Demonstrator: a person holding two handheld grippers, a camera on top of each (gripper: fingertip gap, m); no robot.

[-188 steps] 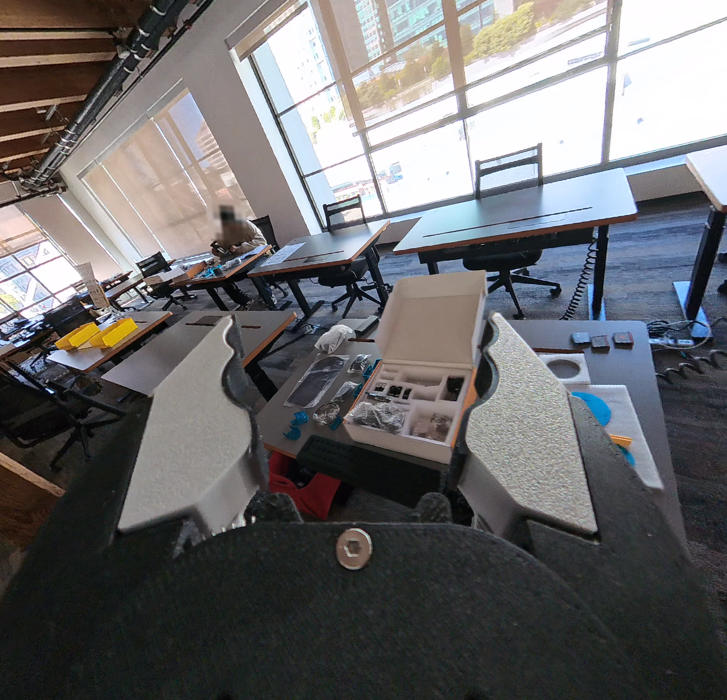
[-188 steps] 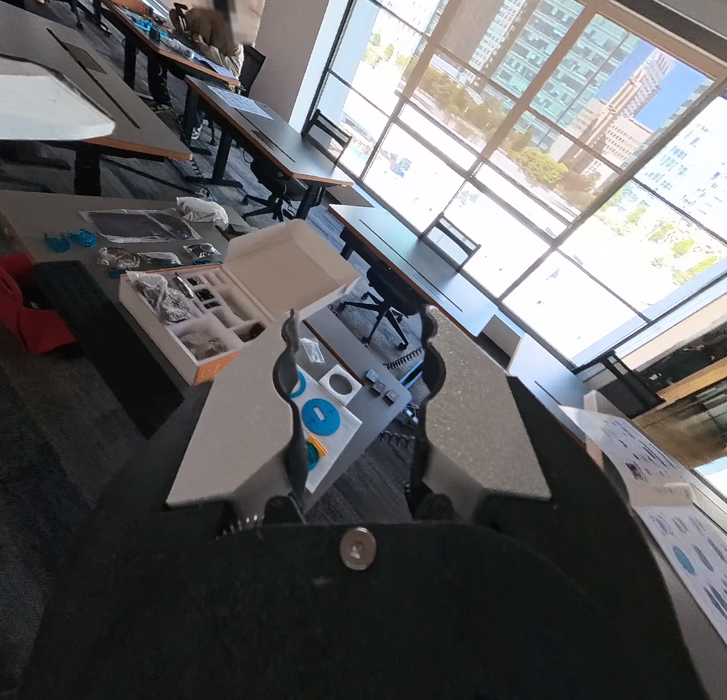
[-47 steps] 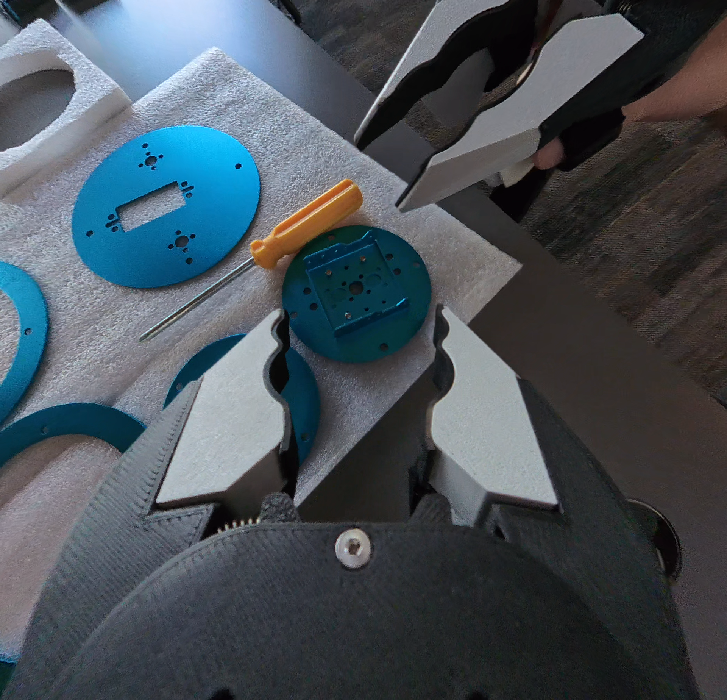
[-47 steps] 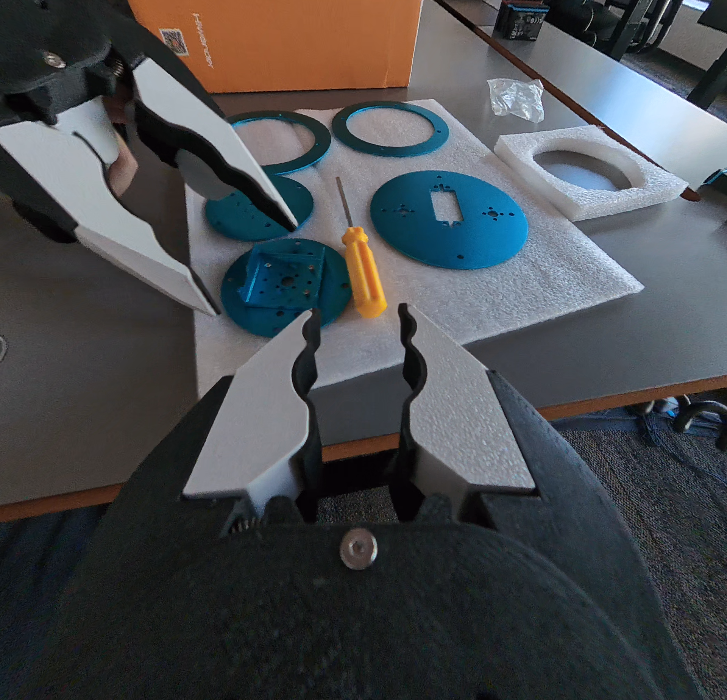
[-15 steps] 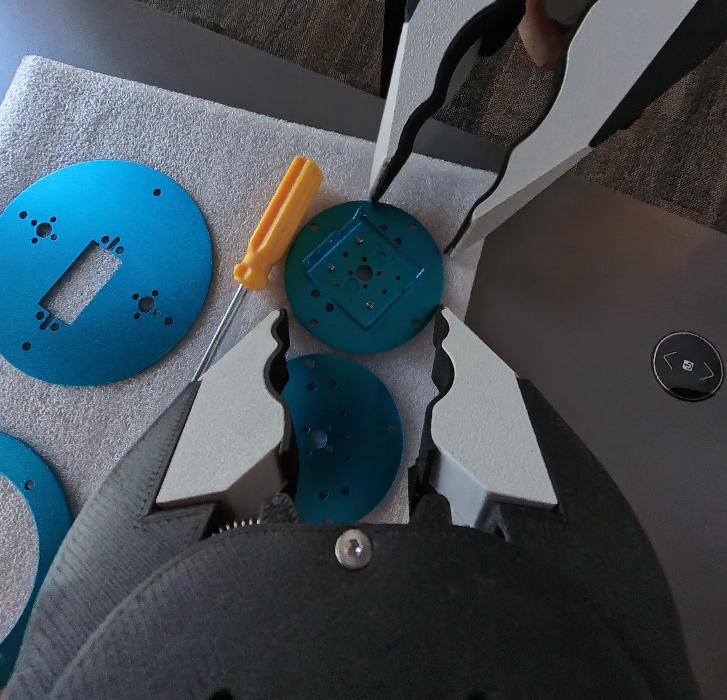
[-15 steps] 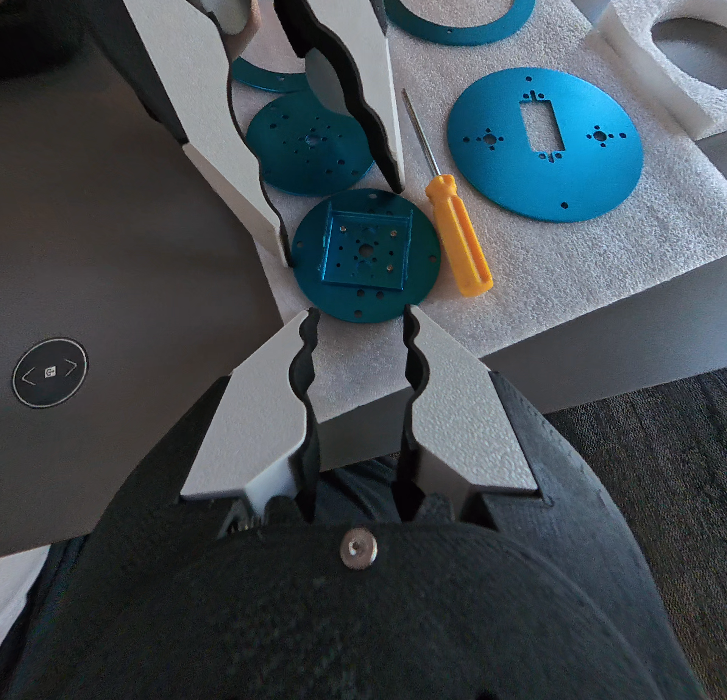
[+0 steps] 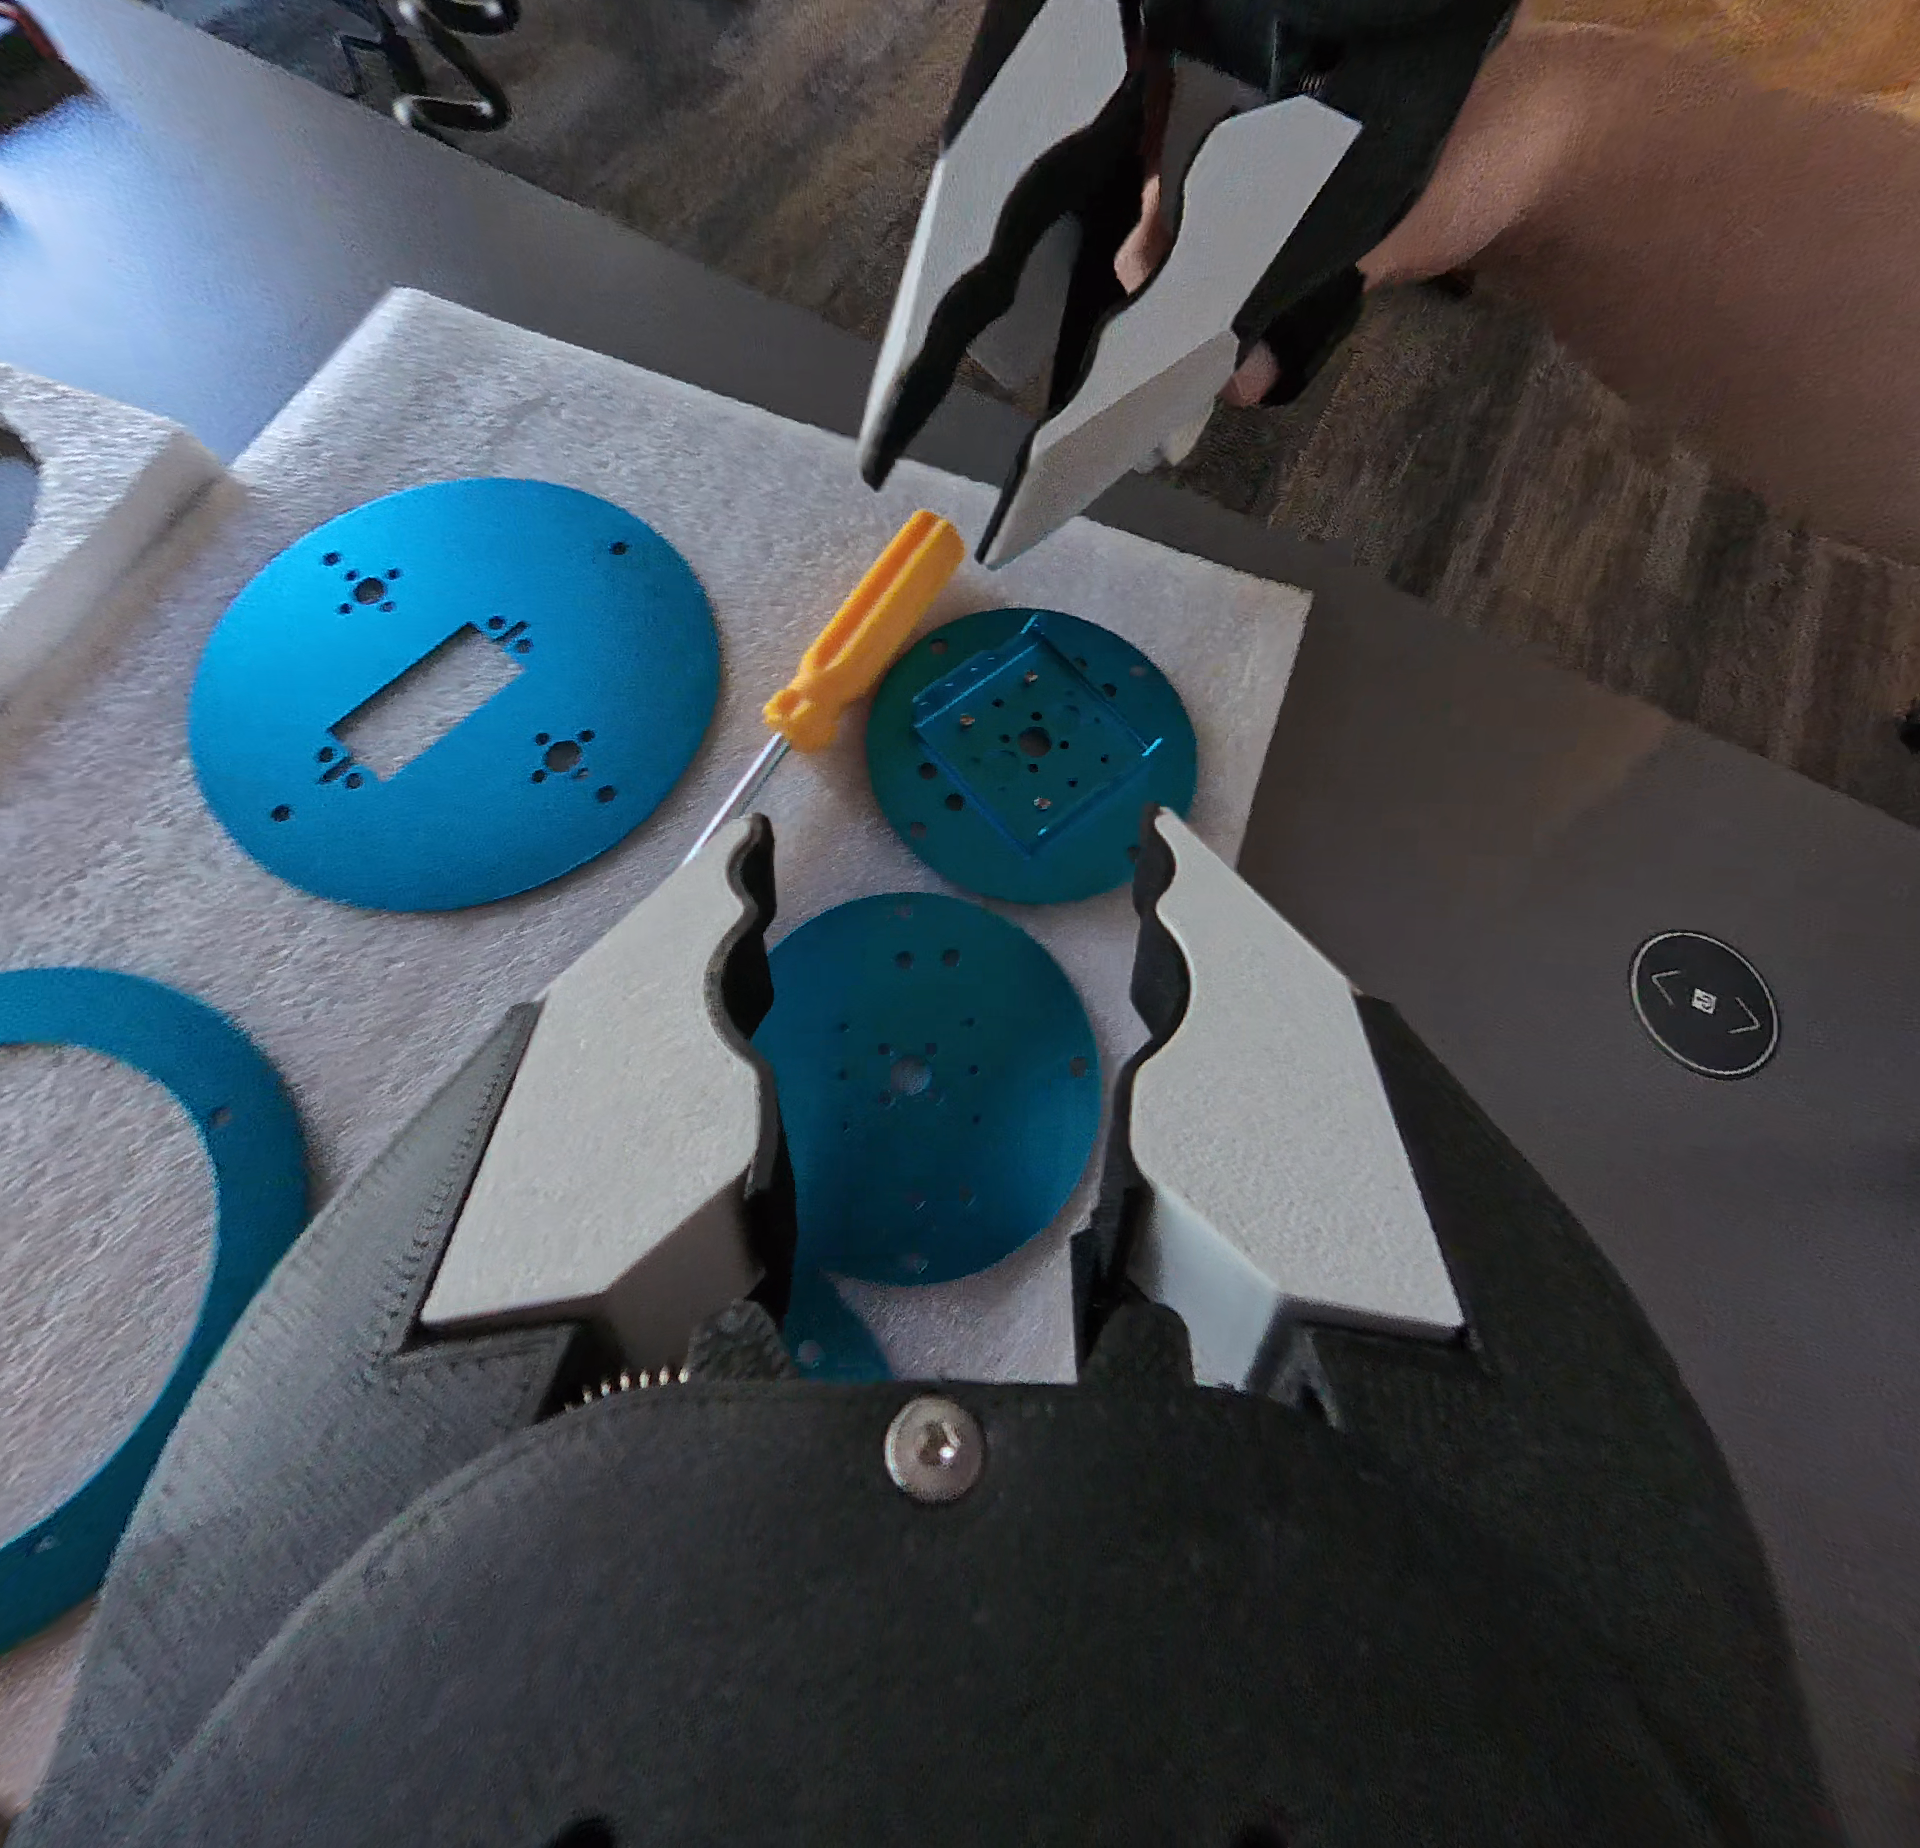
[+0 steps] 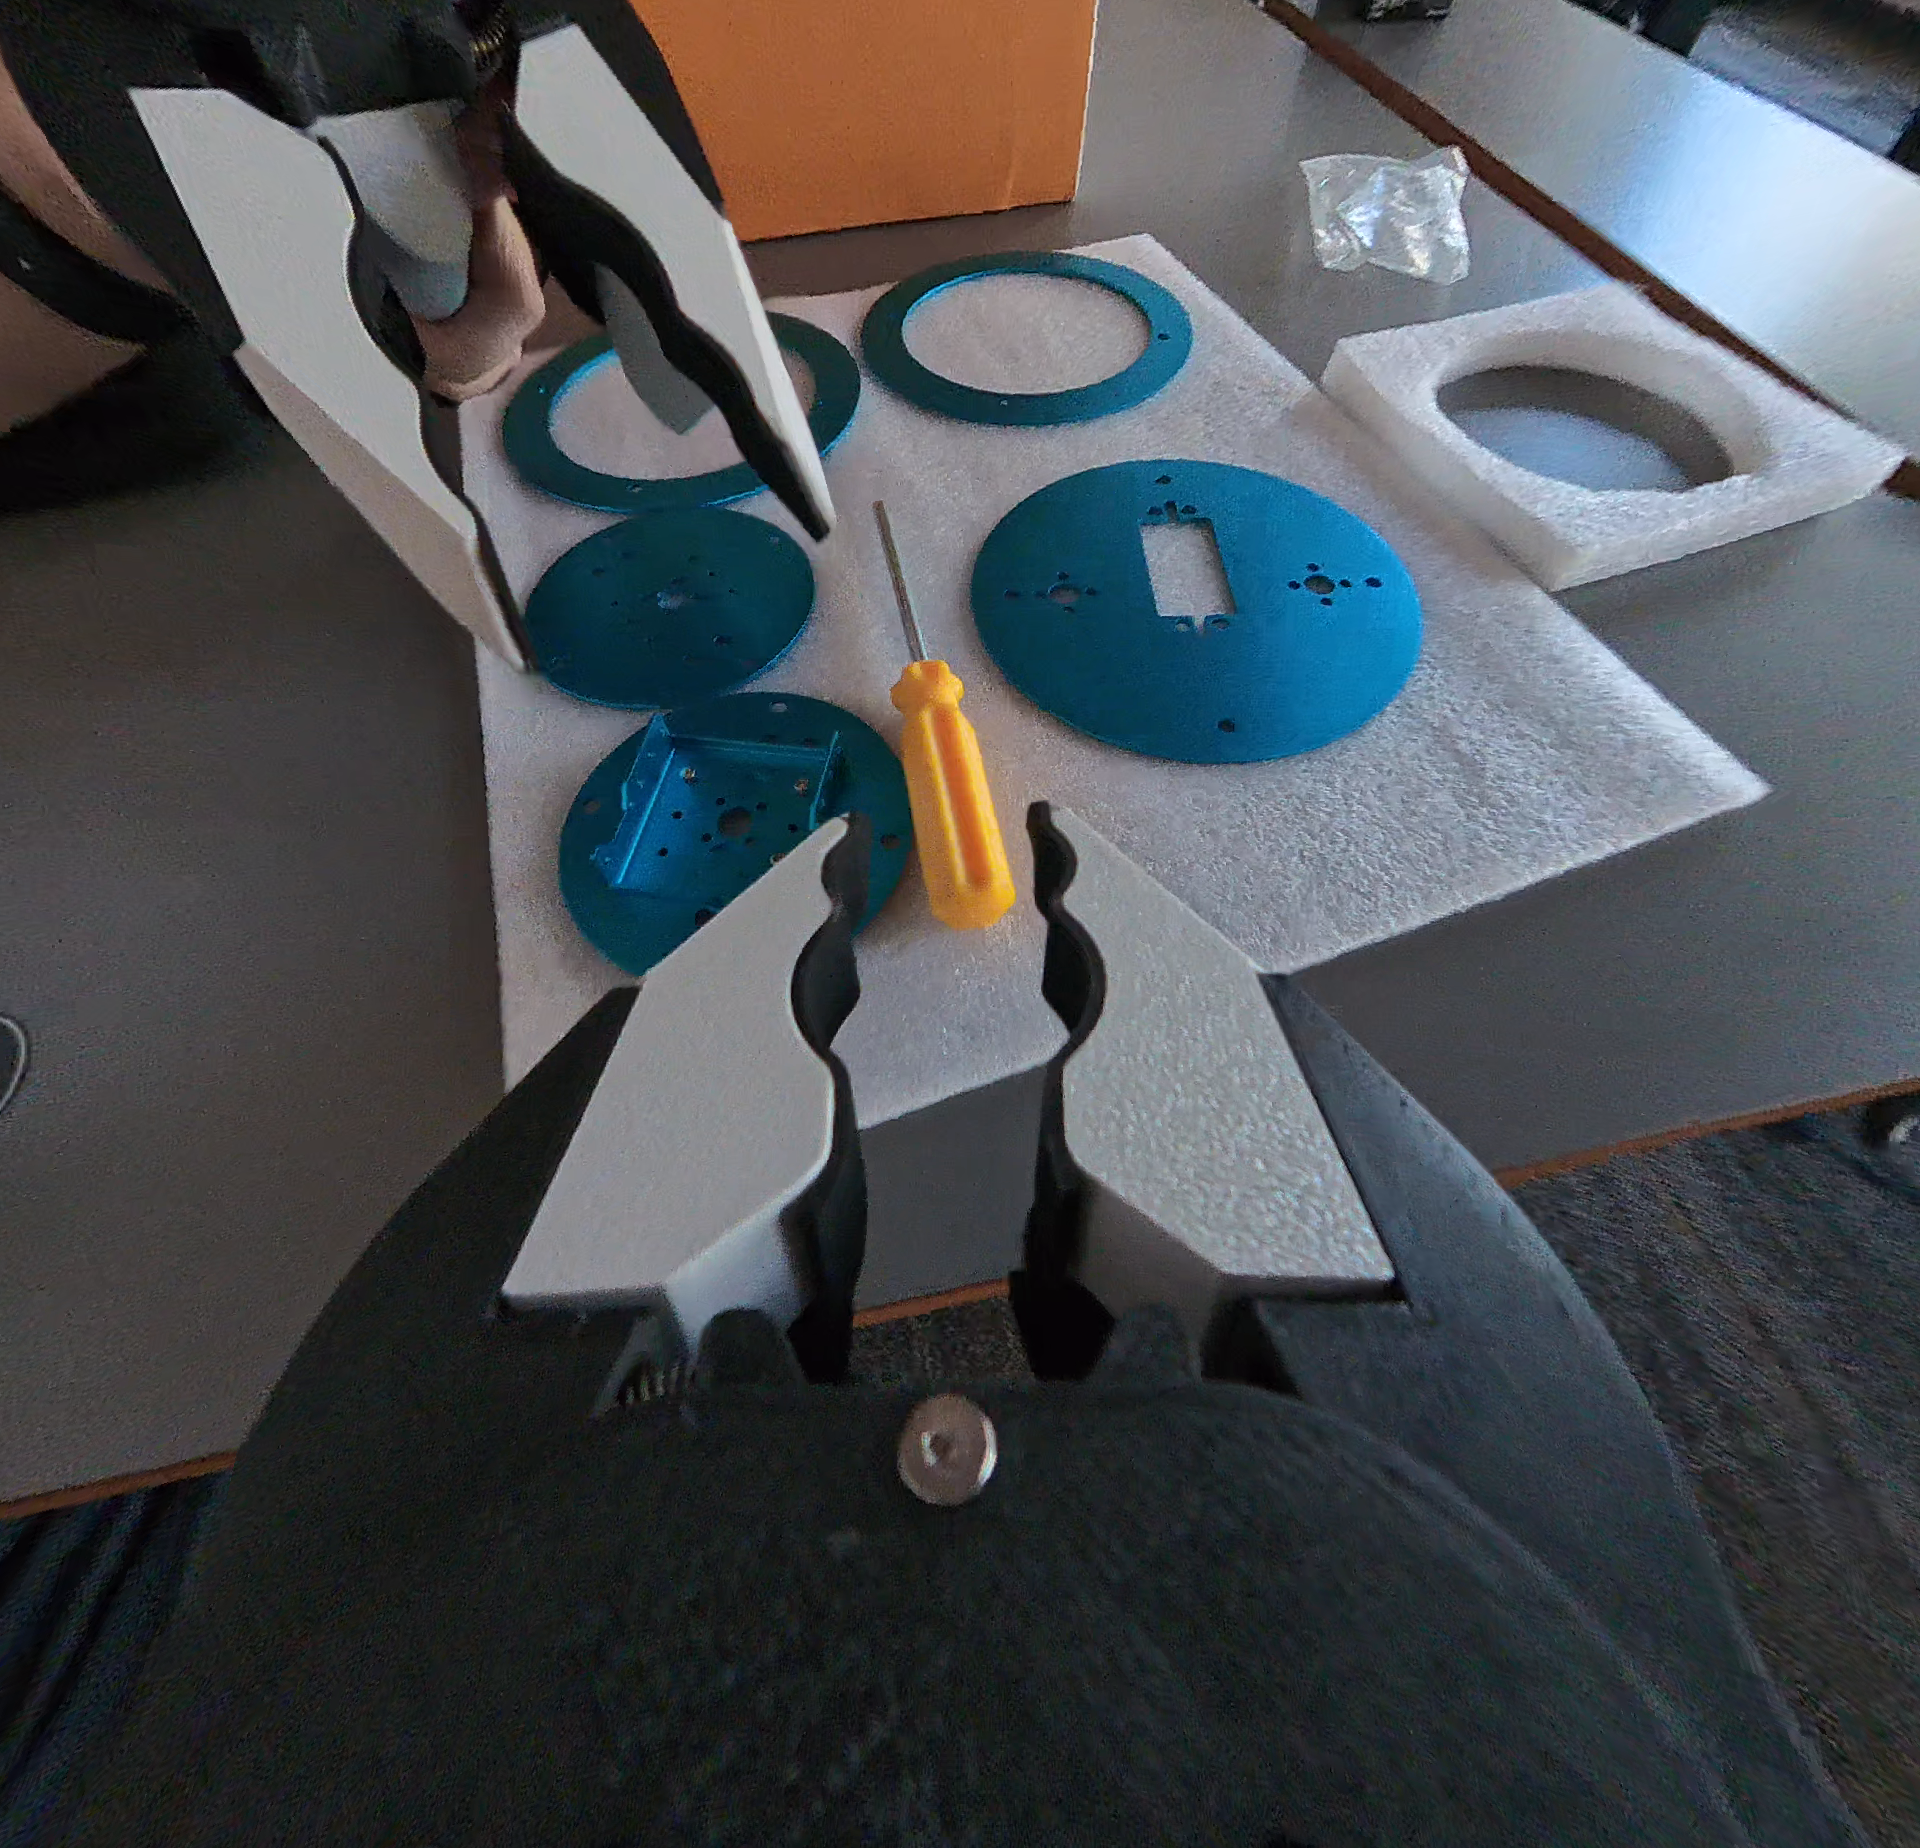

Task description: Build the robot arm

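A white foam sheet (image 8: pixel 1351 811) on the grey table holds several blue metal parts and an orange-handled screwdriver (image 8: pixel 945 790). My right gripper (image 8: pixel 945 822) is open, with its tips either side of the screwdriver's handle end. It is not touching the handle. It also shows in the left wrist view (image 7: pixel 930 515), just above the handle (image 7: pixel 868 635). My left gripper (image 7: pixel 956 832) is open and empty over a small plain blue disc (image 7: pixel 925 1081), as the right wrist view (image 8: pixel 670 593) also shows. A blue disc with a square bracket (image 7: pixel 1029 749) lies between the two grippers.
A large blue disc with a rectangular cutout (image 8: pixel 1195 609) and two blue rings (image 8: pixel 1023 333) lie on the foam sheet. A foam block with a round hole (image 8: pixel 1600 437), a plastic bag (image 8: pixel 1387 209) and an orange box (image 8: pixel 862 63) stand behind. A round control button (image 7: pixel 1704 1003) sits in the tabletop. One gripper's finger ends stand about 8 cm off the other's.
My right gripper has shifted from the bracket disc to the screwdriver's handle end. My left gripper stays open over the plain disc, drawn back slightly from the bracket disc. Nothing has been gripped.
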